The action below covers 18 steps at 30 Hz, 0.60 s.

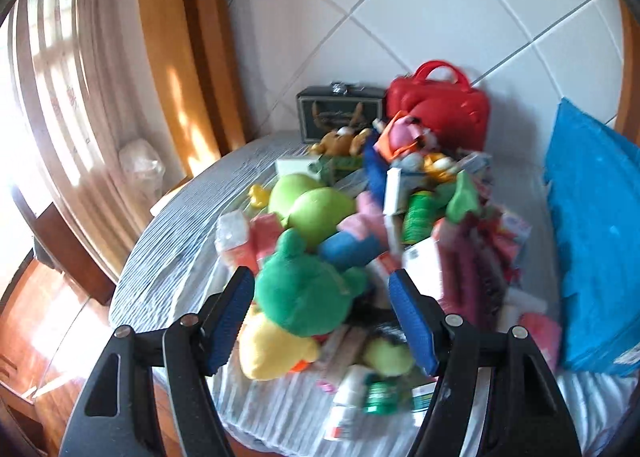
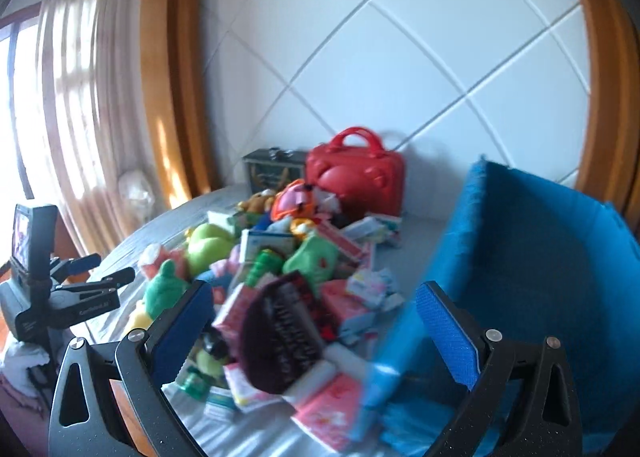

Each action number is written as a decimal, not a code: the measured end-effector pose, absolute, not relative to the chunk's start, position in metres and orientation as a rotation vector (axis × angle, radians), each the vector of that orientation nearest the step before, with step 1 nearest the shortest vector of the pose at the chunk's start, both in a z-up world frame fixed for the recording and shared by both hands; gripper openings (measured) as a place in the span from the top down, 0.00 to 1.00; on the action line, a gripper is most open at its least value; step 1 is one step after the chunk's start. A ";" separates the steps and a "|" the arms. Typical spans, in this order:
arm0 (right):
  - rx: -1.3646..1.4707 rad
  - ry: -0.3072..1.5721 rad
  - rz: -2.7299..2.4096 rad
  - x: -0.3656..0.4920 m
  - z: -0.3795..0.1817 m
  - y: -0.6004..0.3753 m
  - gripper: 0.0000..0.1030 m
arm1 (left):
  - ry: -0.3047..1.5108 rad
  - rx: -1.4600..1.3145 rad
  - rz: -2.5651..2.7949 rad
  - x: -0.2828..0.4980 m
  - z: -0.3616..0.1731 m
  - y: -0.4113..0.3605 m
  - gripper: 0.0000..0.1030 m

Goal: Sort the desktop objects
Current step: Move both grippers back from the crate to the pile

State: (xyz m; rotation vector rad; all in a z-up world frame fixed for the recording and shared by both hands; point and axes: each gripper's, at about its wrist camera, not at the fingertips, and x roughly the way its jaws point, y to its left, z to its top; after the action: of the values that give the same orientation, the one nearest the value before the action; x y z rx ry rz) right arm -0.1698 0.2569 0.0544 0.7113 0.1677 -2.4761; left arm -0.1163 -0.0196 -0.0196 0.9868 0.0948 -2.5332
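My left tool (image 1: 322, 305) is spread wide w/ nothing in it, hanging just above the near-left end of the heap on the striped worktop (image 1: 168, 257). Between its blue pads, lower down, sits the dark green plush frog (image 1: 304, 293); not touching yet as far as I can tell. It's soft, light, squashy, so it should take a pinch across the round body w/o slipping, and the fuzz gives grip. Just under it toward me is a yellow plush (image 1: 272, 349), same sort of handling, tho tangled w/ neighbours, so lifting one may drag others. Further back, 2 lime-green plush lumps (image 1: 312, 205), then a green can (image 1: 418, 217): stiff, smooth, prob. rolls, so I'd take it across the sides.

Middle of the heap: flat pink/white packets and small boxes (image 2: 332, 409), thin and light, best nipped by an edge. A dark maroon item w/ pale lettering (image 2: 280, 333) lies near my right tool (image 2: 316, 329); too blurred to say what it is.

The right tool is also wide and empty, over the near-right part of the heap. Right of that stands the blue fabric bin (image 2: 540, 257), floppy-walled, just beside the pile, likely one drop spot. At the back: red case (image 2: 356, 173), hard-shelled w/ a handle on top, by the wall.
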 end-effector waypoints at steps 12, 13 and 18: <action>1.114 0.159 -2.391 -0.186 -0.053 0.178 0.00 | 0.129 1.250 -2.464 -0.112 -0.109 -0.117 0.33; 1.149 0.165 -2.390 -0.185 -0.062 0.177 0.00 | 0.137 1.270 -2.462 -0.110 -0.116 -0.123 0.33; 1.309 0.177 -2.365 -0.178 -0.108 0.172 0.00 | 0.168 1.360 -2.477 -0.100 -0.139 -0.133 0.33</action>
State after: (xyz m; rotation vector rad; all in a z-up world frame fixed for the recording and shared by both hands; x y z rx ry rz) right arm -0.1778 0.1720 -0.1083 1.3087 0.1767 -2.3654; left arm -0.1003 -0.1330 -0.1389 1.3596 0.1684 -2.4768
